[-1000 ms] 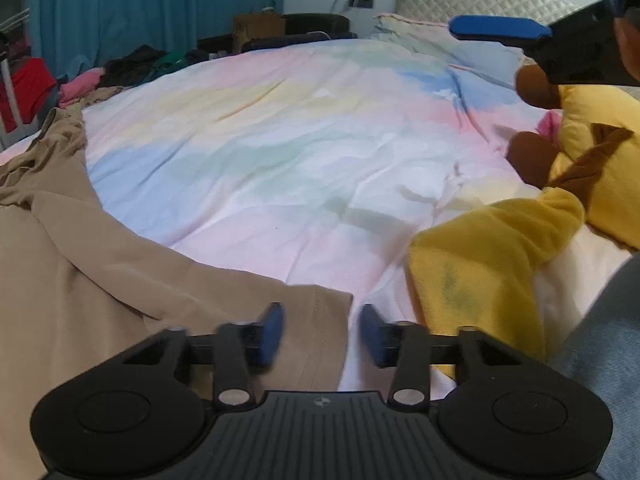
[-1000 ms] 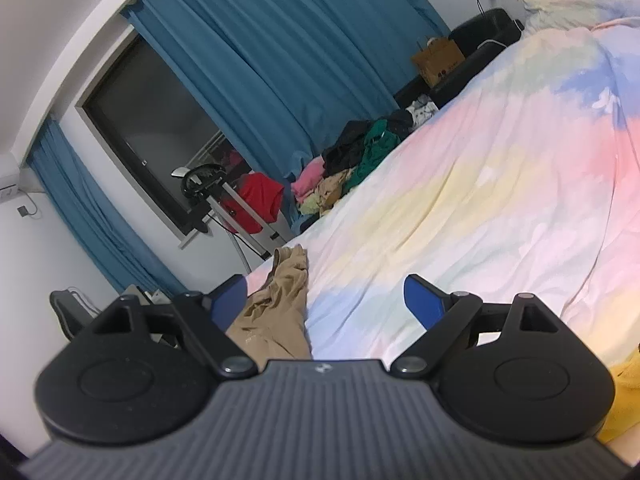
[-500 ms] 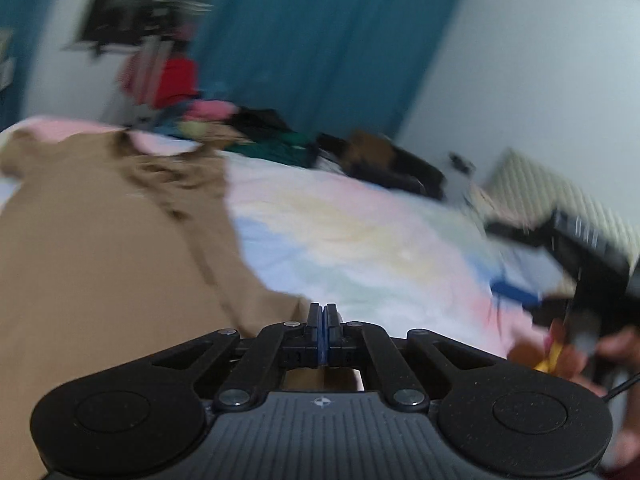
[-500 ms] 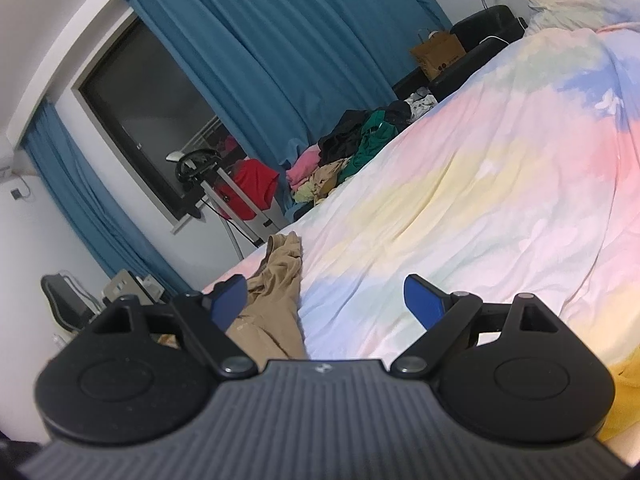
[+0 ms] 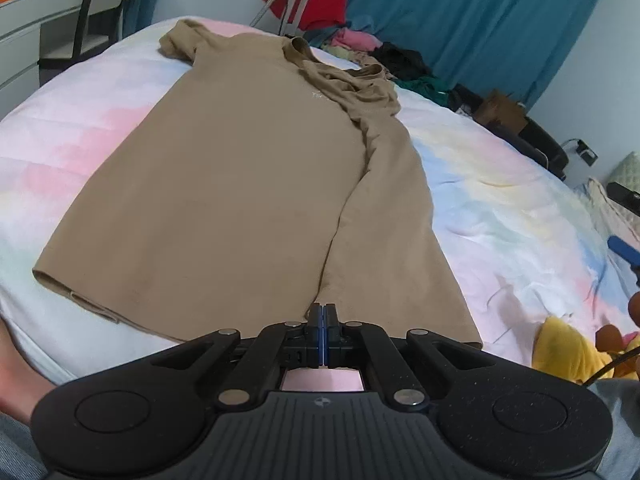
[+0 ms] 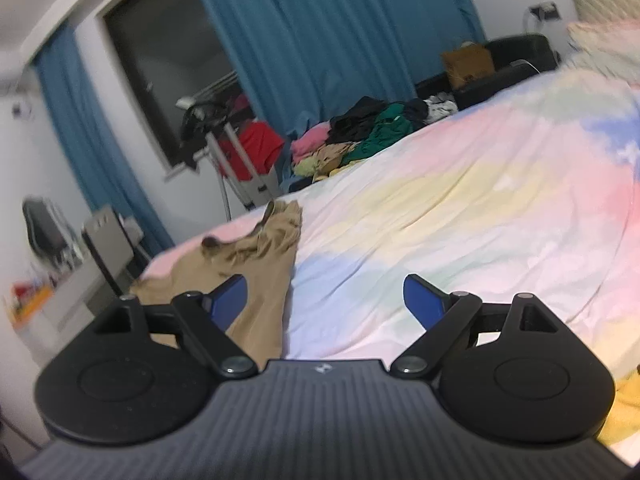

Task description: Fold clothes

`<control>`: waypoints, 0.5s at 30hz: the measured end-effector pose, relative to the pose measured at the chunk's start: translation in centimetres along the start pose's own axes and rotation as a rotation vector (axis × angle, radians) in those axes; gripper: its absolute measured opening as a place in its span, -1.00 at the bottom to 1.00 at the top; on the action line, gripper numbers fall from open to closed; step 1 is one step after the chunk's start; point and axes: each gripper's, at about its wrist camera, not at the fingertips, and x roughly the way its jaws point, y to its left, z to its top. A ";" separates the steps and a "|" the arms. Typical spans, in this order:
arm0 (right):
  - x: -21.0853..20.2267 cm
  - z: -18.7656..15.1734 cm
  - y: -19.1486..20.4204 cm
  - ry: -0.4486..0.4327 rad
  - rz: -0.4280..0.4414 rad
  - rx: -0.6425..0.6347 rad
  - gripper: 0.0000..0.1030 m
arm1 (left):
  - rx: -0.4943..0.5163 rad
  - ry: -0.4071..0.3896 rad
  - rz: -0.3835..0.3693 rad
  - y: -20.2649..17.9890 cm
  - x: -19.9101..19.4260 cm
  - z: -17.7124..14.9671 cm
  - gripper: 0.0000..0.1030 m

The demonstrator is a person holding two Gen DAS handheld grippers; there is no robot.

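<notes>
A: What has the left claw (image 5: 322, 334) got?

B: Its blue pads are pressed flat together above the near hem of the tan shirt (image 5: 248, 184). Whether any cloth is nipped between them I cannot tell; the tips hide that spot.

A: And the right claw (image 6: 324, 300)?

B: Spread wide, nothing between its fingers. It hangs over the bed (image 6: 460, 216), with the shirt's edge behind its left finger.

A: Where does the shirt lie?

B: Spread on the bed, hem toward the left claw, collar at the far end. Its right side is folded in over the body, and the fabric near that shoulder is bunched.

A: What does one camera catch that the other misses?

B: The left wrist view shows the whole shirt, a yellow garment (image 5: 568, 352) at the lower right, and a blue finger of the other claw at the right edge. The right wrist view shows only a strip of shirt, but also the dark window (image 6: 168, 60), the curtain (image 6: 328, 32) and the clothes pile (image 6: 360, 136) past the bed.

A: Any writing?

B: Small white lettering on the shirt's chest (image 5: 319, 96), too small to read.
</notes>
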 end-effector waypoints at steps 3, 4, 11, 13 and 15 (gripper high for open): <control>0.0 -0.7 2.1 0.005 0.009 -0.099 0.68 | 0.026 -0.010 -0.021 -0.5 -0.8 -0.4 -0.64; 0.0 -1.0 2.6 0.005 0.015 -0.130 0.67 | 0.035 -0.016 -0.026 -0.8 -1.0 -0.5 -0.51; 0.5 -2.0 3.8 0.036 0.041 -0.190 0.66 | 0.110 -0.089 -0.019 -2.4 -1.5 2.5 0.04; 0.5 -2.0 3.5 0.034 0.039 -0.181 0.66 | 0.177 -0.102 -0.031 -3.4 -1.0 3.5 0.23; 0.5 -2.0 3.3 0.032 0.035 -0.170 0.66 | 0.207 -0.080 -0.039 -4.0 0.7 3.5 0.23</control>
